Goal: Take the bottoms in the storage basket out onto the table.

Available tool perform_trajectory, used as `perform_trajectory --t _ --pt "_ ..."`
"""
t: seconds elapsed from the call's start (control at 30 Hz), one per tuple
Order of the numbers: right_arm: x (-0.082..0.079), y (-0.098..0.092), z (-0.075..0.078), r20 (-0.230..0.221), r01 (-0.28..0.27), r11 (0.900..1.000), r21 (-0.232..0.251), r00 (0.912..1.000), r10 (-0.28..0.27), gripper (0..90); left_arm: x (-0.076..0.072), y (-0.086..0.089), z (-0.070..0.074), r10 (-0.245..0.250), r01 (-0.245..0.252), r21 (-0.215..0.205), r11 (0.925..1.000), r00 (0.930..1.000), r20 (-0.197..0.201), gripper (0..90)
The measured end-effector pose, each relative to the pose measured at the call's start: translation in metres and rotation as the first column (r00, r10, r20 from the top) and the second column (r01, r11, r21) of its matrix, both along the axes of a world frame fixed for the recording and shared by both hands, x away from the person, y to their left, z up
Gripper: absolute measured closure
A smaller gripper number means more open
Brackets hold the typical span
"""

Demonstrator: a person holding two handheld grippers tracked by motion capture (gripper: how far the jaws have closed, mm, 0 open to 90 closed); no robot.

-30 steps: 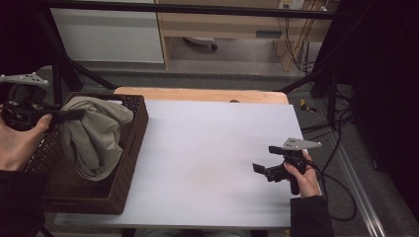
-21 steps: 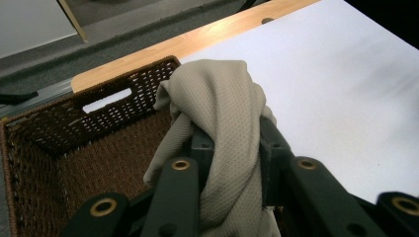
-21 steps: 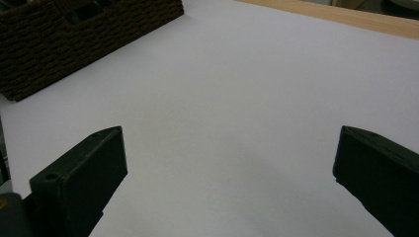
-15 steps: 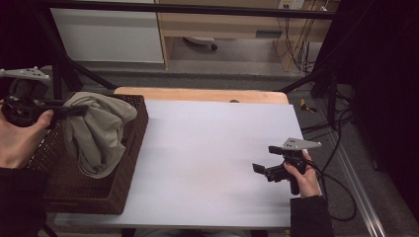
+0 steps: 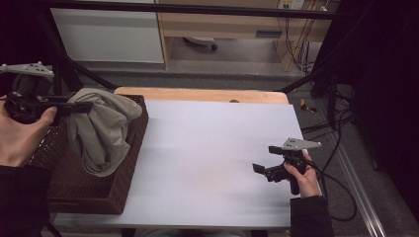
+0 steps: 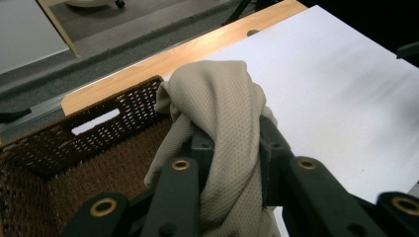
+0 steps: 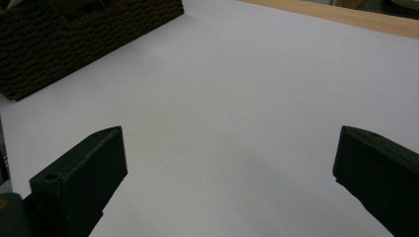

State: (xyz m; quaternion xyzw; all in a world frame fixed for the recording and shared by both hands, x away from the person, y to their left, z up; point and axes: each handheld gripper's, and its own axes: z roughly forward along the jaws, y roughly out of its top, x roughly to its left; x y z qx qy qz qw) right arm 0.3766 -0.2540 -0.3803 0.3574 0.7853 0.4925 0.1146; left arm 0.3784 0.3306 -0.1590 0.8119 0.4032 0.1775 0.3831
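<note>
Two grippers show in the high view: the left gripper (image 5: 81, 106) holds a crumpled beige knit cloth (image 5: 101, 131) lifted over the dark brown woven wicker basket (image 5: 94, 195), while the right gripper (image 5: 262, 170) rests well away from the basket on the white tabletop (image 5: 207, 148). Left gripper view: both black jaws are clamped on the cloth (image 6: 225, 128) above the basket (image 6: 99, 138). Right gripper view: the jaws stand wide apart over the tabletop (image 7: 237, 89), the basket (image 7: 74, 34) beyond.
</note>
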Motion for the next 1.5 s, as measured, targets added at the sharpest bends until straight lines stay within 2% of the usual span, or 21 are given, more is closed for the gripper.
perform_trajectory --t 0.83,1.5 --pt "0.000 0.000 0.000 0.001 0.000 1.000 0.002 1.0000 0.000 0.7 0.005 -0.035 0.014 -0.070 0.070 0.008 0.9976 0.9975 0.013 73.5" --pt "0.000 -0.001 0.001 0.001 0.001 1.000 0.006 1.0000 -0.001 0.7 0.011 -0.074 0.021 -0.149 0.148 0.018 0.9888 0.9887 0.017 73.5"
